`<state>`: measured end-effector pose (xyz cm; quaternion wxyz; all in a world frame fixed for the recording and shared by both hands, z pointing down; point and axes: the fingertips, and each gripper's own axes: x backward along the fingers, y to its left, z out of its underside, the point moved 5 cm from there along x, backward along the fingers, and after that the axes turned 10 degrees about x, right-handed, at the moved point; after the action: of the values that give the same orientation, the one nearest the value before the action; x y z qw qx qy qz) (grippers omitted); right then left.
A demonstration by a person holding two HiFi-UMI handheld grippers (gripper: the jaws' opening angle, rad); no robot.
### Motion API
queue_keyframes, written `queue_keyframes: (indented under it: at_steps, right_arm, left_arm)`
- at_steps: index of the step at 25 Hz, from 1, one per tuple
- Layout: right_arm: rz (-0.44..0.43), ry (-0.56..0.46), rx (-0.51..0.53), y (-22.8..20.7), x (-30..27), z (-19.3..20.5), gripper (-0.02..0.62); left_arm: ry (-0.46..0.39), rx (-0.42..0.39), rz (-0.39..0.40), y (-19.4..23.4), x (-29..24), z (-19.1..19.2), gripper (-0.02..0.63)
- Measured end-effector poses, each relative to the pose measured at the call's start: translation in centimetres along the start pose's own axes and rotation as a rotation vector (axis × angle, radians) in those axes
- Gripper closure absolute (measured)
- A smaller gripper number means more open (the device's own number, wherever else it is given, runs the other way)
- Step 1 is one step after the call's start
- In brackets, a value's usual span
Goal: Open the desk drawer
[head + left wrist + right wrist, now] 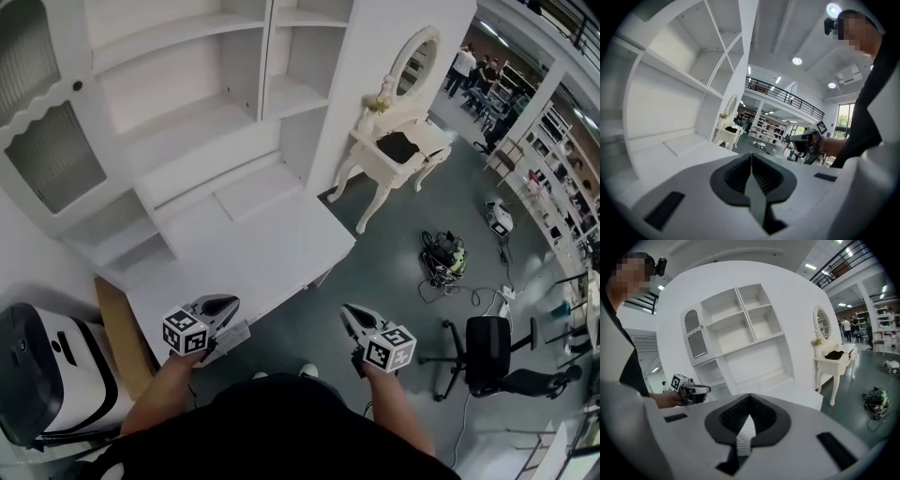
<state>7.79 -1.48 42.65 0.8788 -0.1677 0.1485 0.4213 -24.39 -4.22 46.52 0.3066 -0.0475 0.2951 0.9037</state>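
- No step of the task was judged to be completed: no drawer was seen pulled out, and neither tool was in contact with the furniture.
- The left tongs [223, 306] were held closed, jaws pressed together, with nothing between them. They were positioned just at the near edge of the white tabletop [253, 244].
- The right tongs [350, 317] were likewise fully closed and empty. They were held over the grey floor [394, 253], off the tabletop's near corner.
- The desk drawer was not identified in any view. It was judged to sit below the tabletop's near edge, facing the person.
- Remaining work was judged to be the whole task: one tool to be opened, the drawer front or its handle to be gripped, and the drawer to be drawn outward.
- In the head view the desk's front face was hidden under the tabletop overhang.
- In both gripper views the lower part of the desk was covered by the tool bodies, so no handle could be made out.
- A pale piece [234, 332] beside the left tool could not be identified.
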Motion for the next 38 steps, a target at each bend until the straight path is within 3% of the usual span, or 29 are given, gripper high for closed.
queue_keyframes:
  at_steps: [8,18,28,38]
  right_arm:
    - [-0.038,0.005,-0.013,-3.1,-3.1,0.3,0.594]
    - [-0.063,0.053,-0.025,-10.5,-7.4,1.1,0.594]
    - [-0.079,0.189,-0.027,-16.9,-11.9,7.5,0.594]
    - [-0.130,0.356,-0.027,-20.3,-16.0,14.4,0.594]
  left_arm:
    - [-0.006,-0.024,-0.040,0.9,-2.0,-2.1,0.589]
    - [-0.005,-0.017,-0.117,1.6,-5.0,-4.4,0.589]
    - [0.027,0.026,-0.176,2.2,-8.7,-4.3,0.589]
    - [0.042,0.094,-0.258,2.7,-9.9,-2.6,0.589]
